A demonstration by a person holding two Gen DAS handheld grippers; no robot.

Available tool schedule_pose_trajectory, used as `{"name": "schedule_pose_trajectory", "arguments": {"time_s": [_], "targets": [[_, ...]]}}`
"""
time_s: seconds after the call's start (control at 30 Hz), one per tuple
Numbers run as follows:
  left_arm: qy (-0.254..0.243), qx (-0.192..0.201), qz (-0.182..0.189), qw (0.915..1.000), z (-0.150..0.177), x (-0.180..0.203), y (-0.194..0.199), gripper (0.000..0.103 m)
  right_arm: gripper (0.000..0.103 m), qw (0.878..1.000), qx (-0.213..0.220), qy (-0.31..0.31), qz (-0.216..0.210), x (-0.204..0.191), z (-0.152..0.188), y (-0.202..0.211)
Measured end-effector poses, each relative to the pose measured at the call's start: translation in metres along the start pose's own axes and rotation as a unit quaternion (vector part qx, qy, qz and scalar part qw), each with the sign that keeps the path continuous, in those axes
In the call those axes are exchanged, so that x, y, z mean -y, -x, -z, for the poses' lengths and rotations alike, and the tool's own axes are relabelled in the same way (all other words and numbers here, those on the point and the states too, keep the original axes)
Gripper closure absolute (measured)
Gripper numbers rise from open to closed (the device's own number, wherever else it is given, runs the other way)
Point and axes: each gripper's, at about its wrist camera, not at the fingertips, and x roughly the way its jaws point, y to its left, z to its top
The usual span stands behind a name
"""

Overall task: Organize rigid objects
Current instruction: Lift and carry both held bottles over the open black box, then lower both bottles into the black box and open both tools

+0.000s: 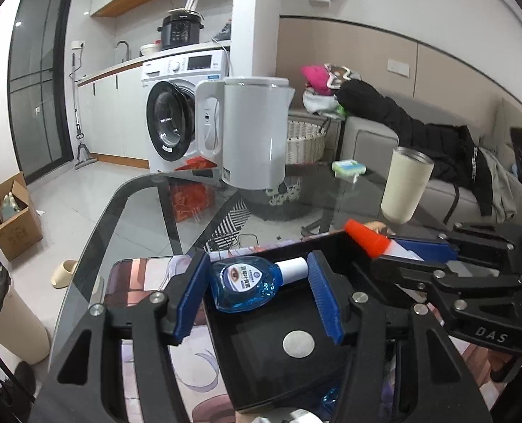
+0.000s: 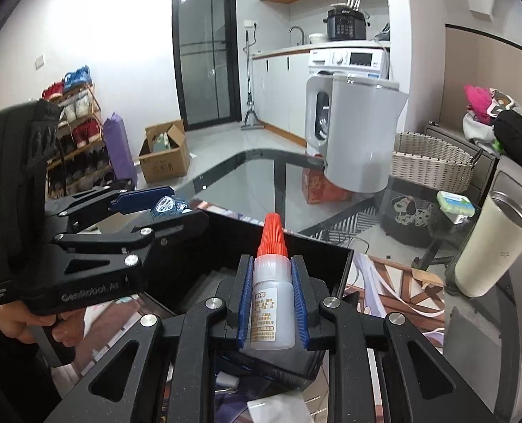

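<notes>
My left gripper point(image 1: 259, 282) is shut on a blue eye-drop bottle point(image 1: 247, 283) with a white cap and holds it over a black open box point(image 1: 296, 345). My right gripper point(image 2: 271, 282) is shut on a white glue bottle point(image 2: 271, 303) with an orange-red ribbed cap, held upright above the same black box point(image 2: 331, 264). In the left wrist view the right gripper point(image 1: 398, 252) comes in from the right with the orange cap point(image 1: 365, 241) showing. In the right wrist view the left gripper point(image 2: 176, 208) is at the left with the blue bottle point(image 2: 169, 206) between its fingers.
The box stands on a glass table point(image 1: 137, 204) over a printed mat point(image 2: 402, 289). A white electric kettle point(image 1: 250, 134), a cream tumbler point(image 1: 405, 183) and a small green-and-white pack point(image 1: 349, 167) stand farther back. Small items lie on the mat near me.
</notes>
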Motion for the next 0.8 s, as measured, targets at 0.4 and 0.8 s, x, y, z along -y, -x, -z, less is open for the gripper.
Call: {"name": "schedule_pose_trajectory", "arguments": {"time_s": [0.4, 0.8], "targets": [[-0.010, -0.025, 0.029, 0.9992, 0.005, 0.003, -0.019, 0.047, 0.082, 0.998, -0.057, 0.011, 0.003, 0.008, 0.005, -0.048], [-0.022, -0.051, 0.020, 0.9982, 0.010, 0.008, -0.027, 0.047, 0.082, 0.995, -0.096, 0.021, -0.009, 0.004, 0.005, -0.064]]}}
